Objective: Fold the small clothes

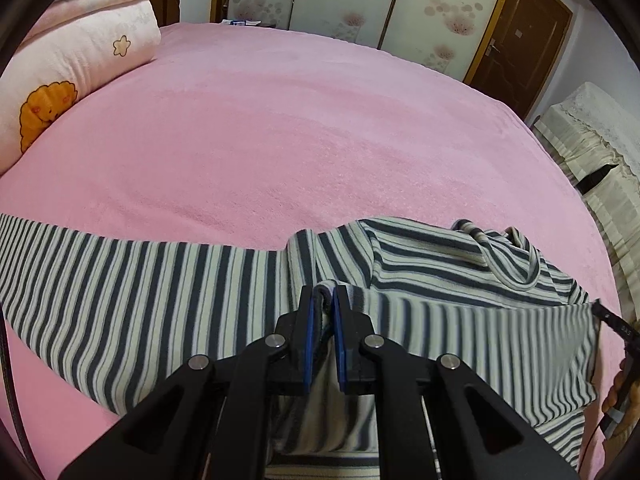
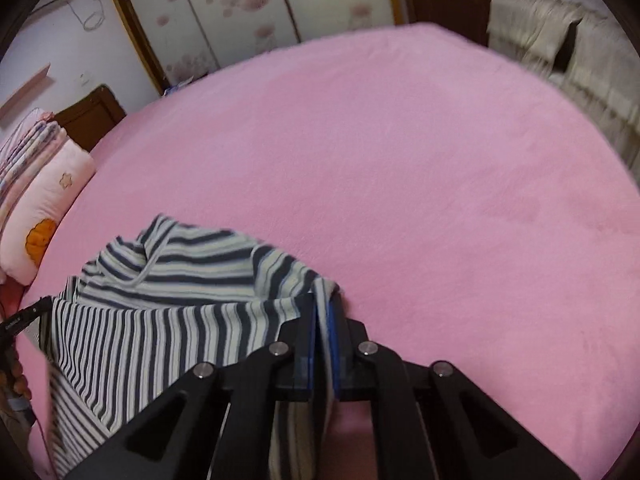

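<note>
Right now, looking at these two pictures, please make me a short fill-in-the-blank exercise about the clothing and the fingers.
1. The striped top lies on a bed cover whose colour is ____.
2. The left gripper is ____ on a fold of the striped top.
3. The right gripper grips the cloth between pads coloured ____.
4. A long sleeve stretches toward the ____ edge of the left wrist view.

Missing words: pink; shut; blue; left
</note>
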`<state>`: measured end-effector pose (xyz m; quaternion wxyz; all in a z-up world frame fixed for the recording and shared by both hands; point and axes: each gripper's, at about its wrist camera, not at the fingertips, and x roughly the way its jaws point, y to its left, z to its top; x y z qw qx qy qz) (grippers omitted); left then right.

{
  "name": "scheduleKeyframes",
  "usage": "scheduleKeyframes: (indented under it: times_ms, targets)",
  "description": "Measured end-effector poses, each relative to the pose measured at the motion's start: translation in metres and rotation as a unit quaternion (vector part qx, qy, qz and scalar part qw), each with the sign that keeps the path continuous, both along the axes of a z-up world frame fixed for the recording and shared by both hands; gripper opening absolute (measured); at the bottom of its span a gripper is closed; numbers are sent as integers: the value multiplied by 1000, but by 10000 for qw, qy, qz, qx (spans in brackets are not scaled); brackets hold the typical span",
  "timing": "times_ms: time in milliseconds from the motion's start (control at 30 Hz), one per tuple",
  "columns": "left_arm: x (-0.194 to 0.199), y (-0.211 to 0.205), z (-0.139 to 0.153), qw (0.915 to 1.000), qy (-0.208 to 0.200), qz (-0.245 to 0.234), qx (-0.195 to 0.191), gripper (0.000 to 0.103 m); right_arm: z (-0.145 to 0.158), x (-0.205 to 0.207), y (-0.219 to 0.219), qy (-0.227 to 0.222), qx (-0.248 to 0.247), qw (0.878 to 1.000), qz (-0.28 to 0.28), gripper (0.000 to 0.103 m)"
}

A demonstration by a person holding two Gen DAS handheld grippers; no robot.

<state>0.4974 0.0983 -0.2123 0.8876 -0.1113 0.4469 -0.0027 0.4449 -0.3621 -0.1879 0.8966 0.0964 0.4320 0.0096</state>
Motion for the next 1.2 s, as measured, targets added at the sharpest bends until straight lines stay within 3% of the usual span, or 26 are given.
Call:
scheduleKeyframes:
  times_ms: [133,333,467,567,700,967,1200]
  targets:
    - [8,1,-3,9999,-12,122,101,5,-6,2,-8,10,-437,9986,-302,5]
    - [22,23,-14,9985,141,519,-80,5,-14,8,-7,34,-455,9983,-362,5]
    - [24,29,-22,9982,298,426,-287,5,-15,8,-7,31,-443,9985,-326,6]
    - [23,27,-28,9977,425,323,-414,5,-16,10,-13,181,-320,9986,-371,12]
    - [18,21,-33,9960,548,220,-675,9,-11,4,-27,270,-143,9975,-641,41]
    - [-11,1,-22,9980,337,53,-527,12,3,-37,-46,444,605,9958,-516,42]
    - [-33,-21,-11,9995,184,-136,-235,13,-7,-79,-20,797,987,9919,29,42]
